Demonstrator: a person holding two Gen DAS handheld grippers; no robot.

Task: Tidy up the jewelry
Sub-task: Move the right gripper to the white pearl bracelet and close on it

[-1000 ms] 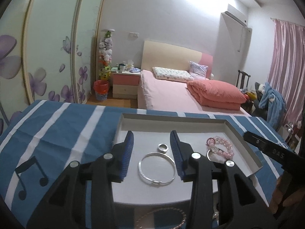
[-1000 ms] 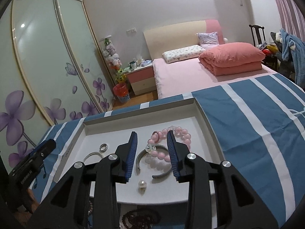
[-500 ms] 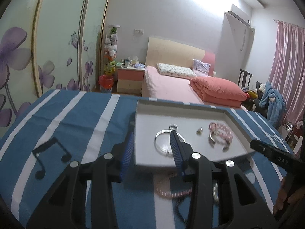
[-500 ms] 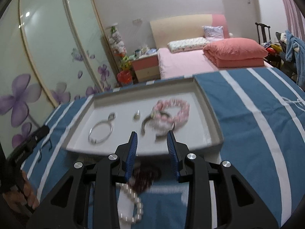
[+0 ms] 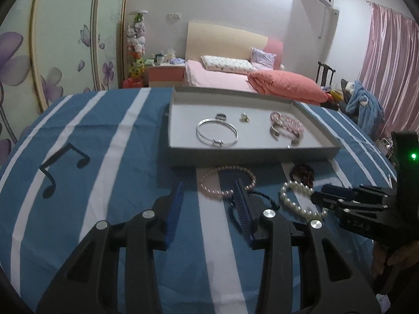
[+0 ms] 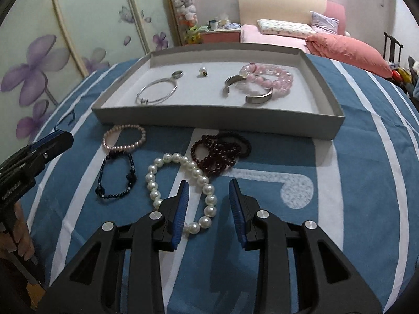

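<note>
Bedroom (home) — bed (image 5: 225,81), pink curtains (image 5: 387,68)

My work surface is a blue cloth (image 6: 353,157) with white stripes. On it at twelve o'clock sits the grey tray (image 6: 217,120). Before it lie a pink bead bracelet (image 6: 124,138) at ten, dark red beads (image 6: 220,153) at center, a black bracelet (image 6: 116,176) and a white pearl bracelet (image 6: 180,183) nearer me.
</note>
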